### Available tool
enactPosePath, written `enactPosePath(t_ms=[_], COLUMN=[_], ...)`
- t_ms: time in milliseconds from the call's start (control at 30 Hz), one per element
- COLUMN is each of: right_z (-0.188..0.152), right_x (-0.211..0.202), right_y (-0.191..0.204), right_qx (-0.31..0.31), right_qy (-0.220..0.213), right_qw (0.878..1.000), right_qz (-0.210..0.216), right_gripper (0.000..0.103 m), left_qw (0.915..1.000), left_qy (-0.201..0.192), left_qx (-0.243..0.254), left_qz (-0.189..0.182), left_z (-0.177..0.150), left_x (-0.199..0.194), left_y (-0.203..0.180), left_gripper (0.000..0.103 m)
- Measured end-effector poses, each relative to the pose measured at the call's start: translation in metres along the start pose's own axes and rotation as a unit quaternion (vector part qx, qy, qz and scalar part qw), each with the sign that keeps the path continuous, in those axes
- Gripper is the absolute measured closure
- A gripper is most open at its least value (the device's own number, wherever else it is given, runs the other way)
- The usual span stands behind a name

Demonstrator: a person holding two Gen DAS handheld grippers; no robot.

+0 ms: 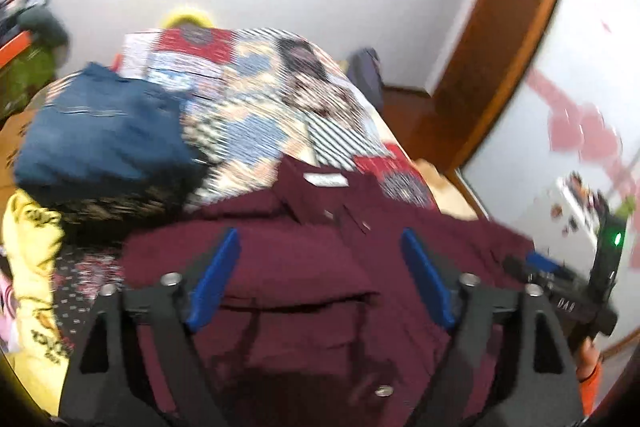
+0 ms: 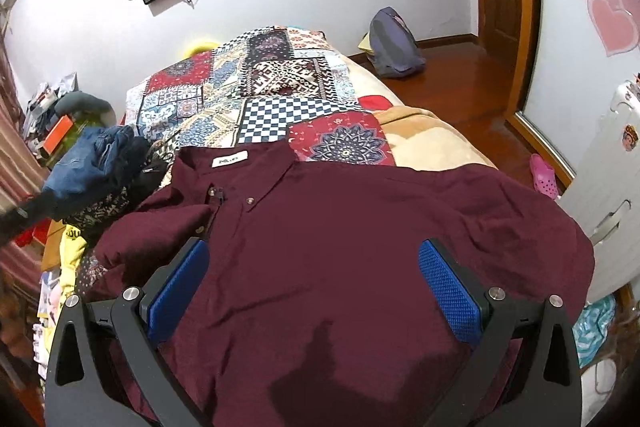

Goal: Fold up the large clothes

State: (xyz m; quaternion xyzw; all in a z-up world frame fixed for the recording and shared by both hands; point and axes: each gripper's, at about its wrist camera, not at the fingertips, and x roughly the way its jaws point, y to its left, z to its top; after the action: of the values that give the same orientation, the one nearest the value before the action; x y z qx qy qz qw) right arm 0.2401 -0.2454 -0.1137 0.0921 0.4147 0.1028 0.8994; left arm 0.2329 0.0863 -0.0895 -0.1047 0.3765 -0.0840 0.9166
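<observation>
**Maroon shirt spread on the bed, folding barely begun**

A maroon button-up shirt [image 2: 340,239] lies face up across the near end of a bed [image 2: 432,143], filling the lower half of both views. Its collar with a white label points toward the upper middle of the frame. The left sleeve area, at centre left in the right wrist view, is already turned in over the body; the right side still spreads flat toward the frame's right edge, so most of the folding appears still to do.

The left gripper [image 1: 320,275] hovers over the shirt with its jaws released wide, nothing between them. The right gripper [image 2: 314,291] is likewise spread open above the cloth, holding nothing.

The shirt looks like thin woven cotton, matte, with soft creases and small buttons. Beneath it a patchwork quilt [image 2: 256,95] shows crisp printed squares, checks and medallions. At the left of the frame sits a heap of blue denim [image 2: 100,163] over other clothes, thick and rumpled. The left wrist view is blurred.
</observation>
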Motion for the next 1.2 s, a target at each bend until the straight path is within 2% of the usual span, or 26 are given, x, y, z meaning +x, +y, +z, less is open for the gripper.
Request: enactPosePath(t_ms=[67, 133, 267, 400, 500, 600, 633, 733, 800, 867, 933, 967, 1000, 1033, 1067, 1133, 1200], right_z=[0.0, 0.001, 0.001, 0.001, 0.0, -0.001, -0.001, -0.003, -0.003, -0.003, -0.003, -0.003, -0.004, -0.004, -0.005, -0.005, -0.006], right_x=[0.001, 0.002, 0.004, 0.005, 0.008, 0.012, 0.014, 0.018, 0.018, 0.019, 0.02, 0.02, 0.02, 0.02, 0.019, 0.019, 0.019], right_y=[0.003, 0.009, 0.018, 0.031, 0.038, 0.042, 0.044, 0.049, 0.052, 0.054, 0.055, 0.056, 0.055, 0.056, 0.054, 0.053, 0.047], right_qx=[-0.004, -0.011, -0.018, -0.035, -0.039, -0.039, -0.039, -0.047, -0.05, -0.052, -0.053, -0.053, -0.055, -0.056, -0.059, -0.06, -0.056], right_qy=[0.0, 0.0, 0.001, 0.001, 0.002, 0.008, 0.009, 0.014, 0.009, 0.011, 0.011, 0.012, 0.012, 0.012, 0.011, 0.01, 0.01], right_qw=[1.0, 1.0, 1.0, 0.999, 0.999, 0.999, 0.999, 0.998, 0.998, 0.998, 0.998, 0.998, 0.998, 0.998, 0.997, 0.997, 0.998], right_qz=[0.001, 0.005, 0.002, -0.01, -0.018, -0.025, -0.027, -0.035, -0.043, -0.044, -0.044, -0.043, -0.041, -0.041, -0.04, -0.04, -0.041], right_gripper=[0.0, 0.0, 0.0, 0.0, 0.0, 0.0, 0.0, 0.0, 0.0, 0.0, 0.0, 0.0, 0.0, 0.0, 0.0, 0.0, 0.0], left_qw=[0.9995, 0.9981, 0.9946, 0.9868, 0.98, 0.9672, 0.9602, 0.9476, 0.9476, 0.9497, 0.9541, 0.9571, 0.961, 0.9663, 0.9689, 0.9743, 0.9778], left_qy=[-0.007, 0.005, 0.059, 0.11, 0.144, 0.174, 0.185, 0.199, 0.192, 0.184, 0.178, 0.176, 0.173, 0.17, 0.168, 0.154, 0.139], left_qx=[-0.019, -0.034, -0.065, -0.105, -0.134, -0.184, -0.206, -0.241, -0.245, -0.242, -0.234, -0.225, -0.213, -0.193, -0.182, -0.165, -0.157], left_qz=[0.023, 0.052, 0.056, 0.055, 0.027, -0.018, -0.036, -0.065, -0.072, -0.074, -0.061, -0.048, -0.031, -0.009, -0.001, 0.004, -0.007], left_z=[0.008, 0.013, 0.015, 0.0, -0.022, -0.047, -0.056, -0.071, -0.073, -0.07, -0.065, -0.062, -0.058, -0.054, -0.051, -0.042, -0.034], left_x=[-0.01, -0.011, 0.007, 0.038, 0.058, 0.084, 0.095, 0.115, 0.124, 0.131, 0.138, 0.139, 0.14, 0.138, 0.136, 0.125, 0.113], left_y=[0.028, 0.058, 0.109, 0.151, 0.171, 0.187, 0.192, 0.196, 0.192, 0.186, 0.178, 0.176, 0.172, 0.166, 0.163, 0.151, 0.138], left_gripper=[0.015, 0.015, 0.015, 0.015, 0.015, 0.015, 0.015, 0.017, 0.021, 0.03, 0.038, 0.05, 0.058, 0.072, 0.08, 0.083, 0.085])
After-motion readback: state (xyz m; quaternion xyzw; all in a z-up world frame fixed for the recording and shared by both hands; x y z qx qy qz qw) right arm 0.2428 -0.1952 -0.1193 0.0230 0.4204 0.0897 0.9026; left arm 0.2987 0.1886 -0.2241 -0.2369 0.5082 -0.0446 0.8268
